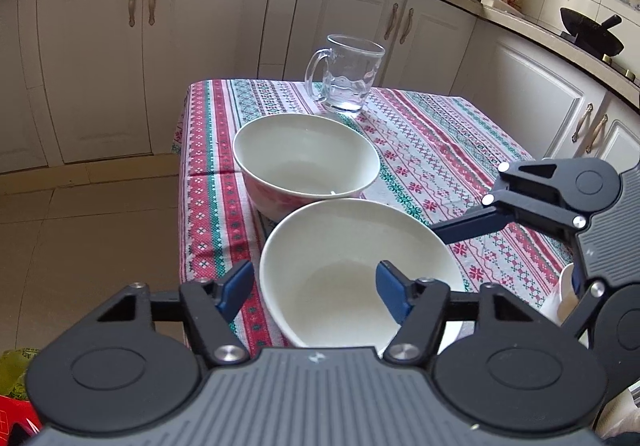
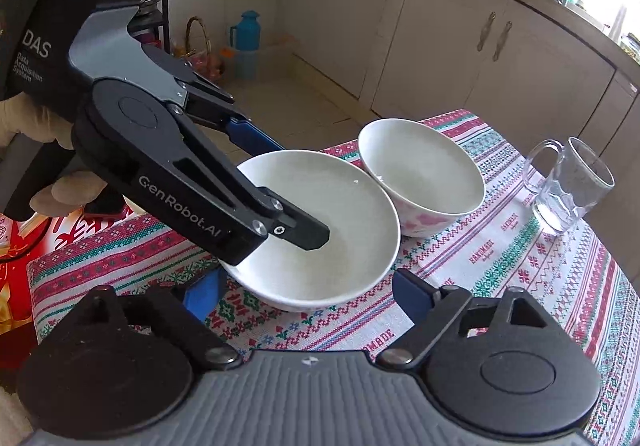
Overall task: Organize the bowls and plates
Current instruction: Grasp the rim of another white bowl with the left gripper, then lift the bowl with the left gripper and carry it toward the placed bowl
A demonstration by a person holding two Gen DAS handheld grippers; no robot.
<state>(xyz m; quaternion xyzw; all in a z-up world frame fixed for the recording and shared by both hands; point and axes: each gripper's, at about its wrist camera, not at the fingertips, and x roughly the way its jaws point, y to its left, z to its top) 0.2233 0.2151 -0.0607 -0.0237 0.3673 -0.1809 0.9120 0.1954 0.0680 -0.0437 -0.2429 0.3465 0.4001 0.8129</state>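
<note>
Bowl rim inside left tongs.

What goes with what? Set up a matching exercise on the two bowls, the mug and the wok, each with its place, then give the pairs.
Things:
1. plain bowl
2. pink-patterned bowl
3. glass mug
4. wok

Places:
A. up on the counter, off the table
B. at the far end of the tablecloth
C. nearest, with a finger of the left tongs inside it
D. between the mug and the other bowl

Pairs: 1-C, 2-D, 3-B, 4-A
</note>
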